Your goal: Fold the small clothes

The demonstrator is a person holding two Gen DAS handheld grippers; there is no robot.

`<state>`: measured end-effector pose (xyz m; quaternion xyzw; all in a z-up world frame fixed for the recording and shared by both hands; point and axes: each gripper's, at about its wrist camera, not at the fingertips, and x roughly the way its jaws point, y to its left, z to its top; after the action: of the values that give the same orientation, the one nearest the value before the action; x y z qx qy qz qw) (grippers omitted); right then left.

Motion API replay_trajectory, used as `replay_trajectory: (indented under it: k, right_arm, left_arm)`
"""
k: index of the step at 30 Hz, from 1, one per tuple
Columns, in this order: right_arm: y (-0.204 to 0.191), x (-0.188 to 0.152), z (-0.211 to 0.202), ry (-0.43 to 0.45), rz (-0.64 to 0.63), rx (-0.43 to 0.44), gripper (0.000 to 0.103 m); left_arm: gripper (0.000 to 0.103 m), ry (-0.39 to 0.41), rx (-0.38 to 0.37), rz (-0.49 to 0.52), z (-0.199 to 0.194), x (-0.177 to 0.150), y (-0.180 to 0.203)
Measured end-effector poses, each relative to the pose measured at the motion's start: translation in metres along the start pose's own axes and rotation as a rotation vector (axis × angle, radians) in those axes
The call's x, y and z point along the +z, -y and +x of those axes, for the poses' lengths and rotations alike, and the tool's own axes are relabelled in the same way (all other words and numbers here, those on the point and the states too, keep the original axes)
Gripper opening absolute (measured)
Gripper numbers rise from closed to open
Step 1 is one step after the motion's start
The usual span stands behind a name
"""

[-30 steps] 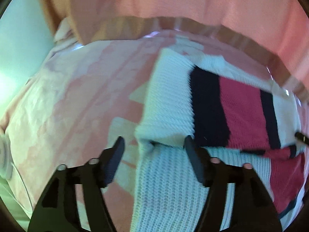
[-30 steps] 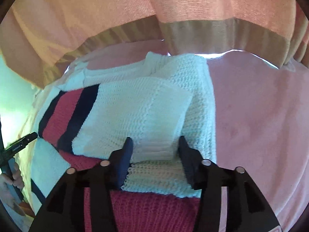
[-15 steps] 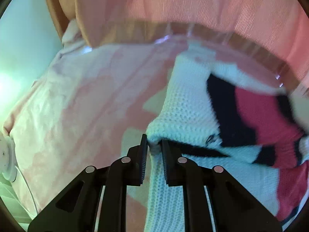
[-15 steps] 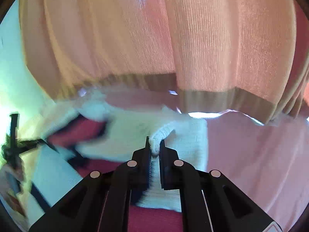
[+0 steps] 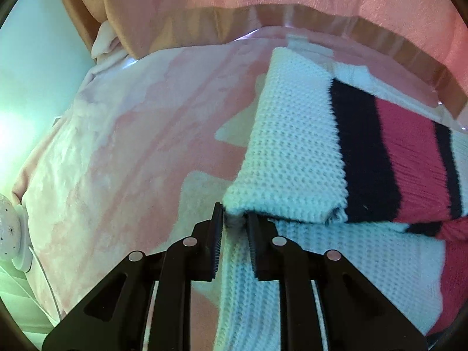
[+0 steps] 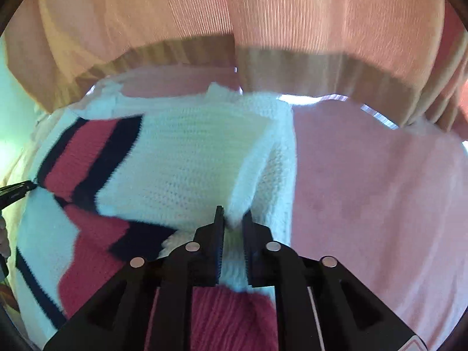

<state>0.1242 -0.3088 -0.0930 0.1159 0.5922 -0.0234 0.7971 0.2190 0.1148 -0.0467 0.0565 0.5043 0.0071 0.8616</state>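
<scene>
A knitted sweater (image 5: 298, 152), white with navy and red stripes, lies partly folded on a pink blanket (image 5: 131, 146). My left gripper (image 5: 235, 223) is shut on the sweater's white left edge, at the corner of the upper folded layer. In the right wrist view the same sweater (image 6: 187, 158) fills the left and middle. My right gripper (image 6: 233, 222) is shut on its white right edge, with the cloth bunched between the jaws. The left gripper's tip (image 6: 17, 191) shows at the far left of the right wrist view.
Pink curtains with a tan hem (image 6: 292, 44) hang behind the bed (image 6: 380, 190). A white round object with a cord (image 5: 11, 228) sits at the bed's left edge. A pale wall (image 5: 38, 58) is at the left.
Both grippers went from open around the sweater's edges to shut on them. The held edges have lifted and shifted, and the folded upper layer has moved with them.
</scene>
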Motion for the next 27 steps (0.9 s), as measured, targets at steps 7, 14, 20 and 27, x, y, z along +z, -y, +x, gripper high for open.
replay_trajectory:
  k: [7, 14, 20, 27]
  right_arm:
    - [-0.006, -0.062, -0.104, 0.140, 0.035, -0.071, 0.049]
    - [-0.028, -0.188, -0.139, 0.009, 0.057, -0.107, 0.063]
    - [-0.046, -0.243, -0.146, -0.051, 0.117, -0.041, 0.063]
    - [-0.035, -0.265, -0.139, -0.082, 0.311, 0.109, 0.064]
  left_arm:
    - [0.079, 0.132, -0.085, -0.045, -0.083, -0.049, -0.004]
    - [0.088, 0.075, -0.166, -0.108, -0.109, -0.161, -0.021]
    - [0.088, -0.042, -0.204, -0.151, -0.098, -0.215, -0.023]
    - [0.092, -0.063, -0.299, -0.113, -0.103, -0.215, -0.005]
